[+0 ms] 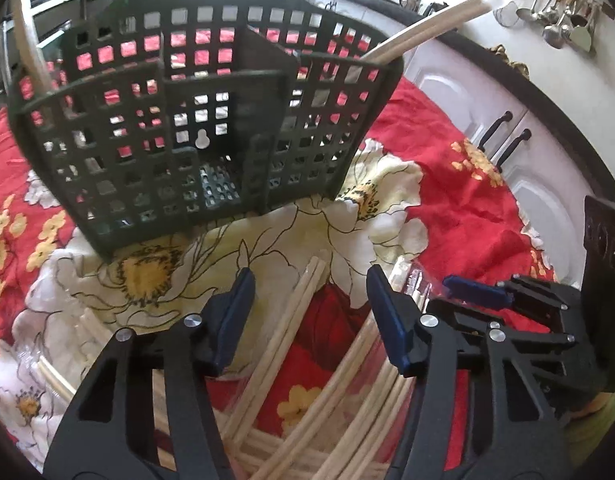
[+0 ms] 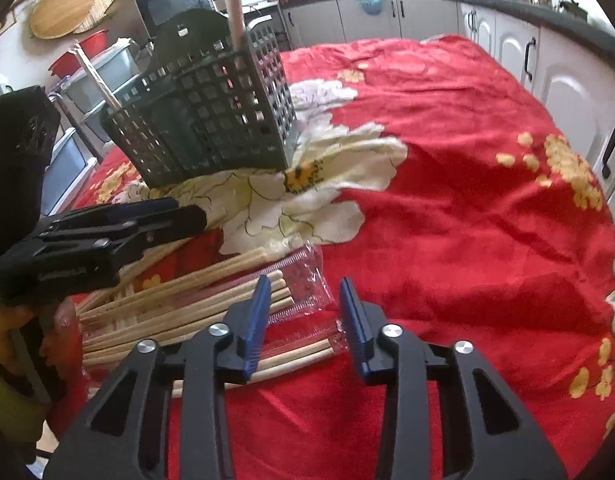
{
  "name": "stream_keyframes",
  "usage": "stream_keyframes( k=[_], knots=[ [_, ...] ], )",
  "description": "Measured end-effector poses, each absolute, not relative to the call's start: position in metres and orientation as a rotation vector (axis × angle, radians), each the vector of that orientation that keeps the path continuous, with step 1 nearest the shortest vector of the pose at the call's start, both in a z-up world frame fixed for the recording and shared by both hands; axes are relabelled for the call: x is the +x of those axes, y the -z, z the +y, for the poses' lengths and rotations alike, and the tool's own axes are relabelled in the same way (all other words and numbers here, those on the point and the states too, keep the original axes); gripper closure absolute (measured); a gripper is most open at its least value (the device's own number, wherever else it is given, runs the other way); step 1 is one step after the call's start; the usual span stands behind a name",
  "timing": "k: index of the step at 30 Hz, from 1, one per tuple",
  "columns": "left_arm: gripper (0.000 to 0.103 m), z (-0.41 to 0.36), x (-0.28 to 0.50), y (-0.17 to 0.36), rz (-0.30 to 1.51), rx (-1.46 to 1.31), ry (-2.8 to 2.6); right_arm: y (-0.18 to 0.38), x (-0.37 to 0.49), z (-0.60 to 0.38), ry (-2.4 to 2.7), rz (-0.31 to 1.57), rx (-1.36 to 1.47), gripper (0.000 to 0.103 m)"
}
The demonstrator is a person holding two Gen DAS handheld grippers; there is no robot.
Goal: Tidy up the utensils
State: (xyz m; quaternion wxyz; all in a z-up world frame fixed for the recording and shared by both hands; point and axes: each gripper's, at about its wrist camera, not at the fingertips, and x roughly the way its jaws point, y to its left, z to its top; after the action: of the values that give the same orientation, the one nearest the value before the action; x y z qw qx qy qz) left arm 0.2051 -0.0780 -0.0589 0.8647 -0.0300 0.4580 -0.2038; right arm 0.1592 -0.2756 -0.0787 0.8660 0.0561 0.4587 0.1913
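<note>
A dark green slotted utensil basket (image 1: 195,128) stands on the red flowered cloth (image 1: 459,200), with a chopstick leaning out on each side (image 1: 427,32). It also shows in the right wrist view (image 2: 211,108). A pile of loose wooden chopsticks (image 1: 299,344) lies in front of it, some in clear plastic wrap (image 2: 299,280). My left gripper (image 1: 311,316) is open and empty, just above the pile. My right gripper (image 2: 303,316) is open and empty over the right end of the pile (image 2: 179,304). The left gripper also shows in the right wrist view (image 2: 107,232).
White kitchen cabinets with black handles (image 1: 503,140) run along the cloth's far side. Ladles and spoons hang on a wall rail (image 1: 559,16). A microwave (image 2: 167,4) and plastic bins (image 2: 107,72) stand behind the basket. Bare red cloth (image 2: 467,240) spreads to the right.
</note>
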Motion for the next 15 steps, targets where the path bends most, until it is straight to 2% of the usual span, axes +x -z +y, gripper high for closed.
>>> stream_keyframes(
  k=[2,6,8,11,15],
  knots=[
    [0.055,-0.081,0.209,0.062,0.970,-0.054,0.427,0.081,0.160,-0.278,-0.399,0.961,0.133,0.079],
    [0.061,-0.090,0.214,0.066,0.988,-0.024,0.431,0.082,0.160,-0.278,-0.395,0.965,0.132,0.096],
    [0.063,-0.094,0.216,0.068,0.992,-0.009,0.433,0.083,0.160,-0.278,-0.393,0.960,0.123,0.100],
    [0.066,-0.100,0.218,0.071,0.993,0.027,0.430,0.082,0.160,-0.280,-0.394,0.954,0.131,0.101],
    [0.081,-0.104,0.223,0.074,0.987,0.060,0.411,0.076,0.160,-0.283,-0.390,0.934,0.138,0.102]
  ],
)
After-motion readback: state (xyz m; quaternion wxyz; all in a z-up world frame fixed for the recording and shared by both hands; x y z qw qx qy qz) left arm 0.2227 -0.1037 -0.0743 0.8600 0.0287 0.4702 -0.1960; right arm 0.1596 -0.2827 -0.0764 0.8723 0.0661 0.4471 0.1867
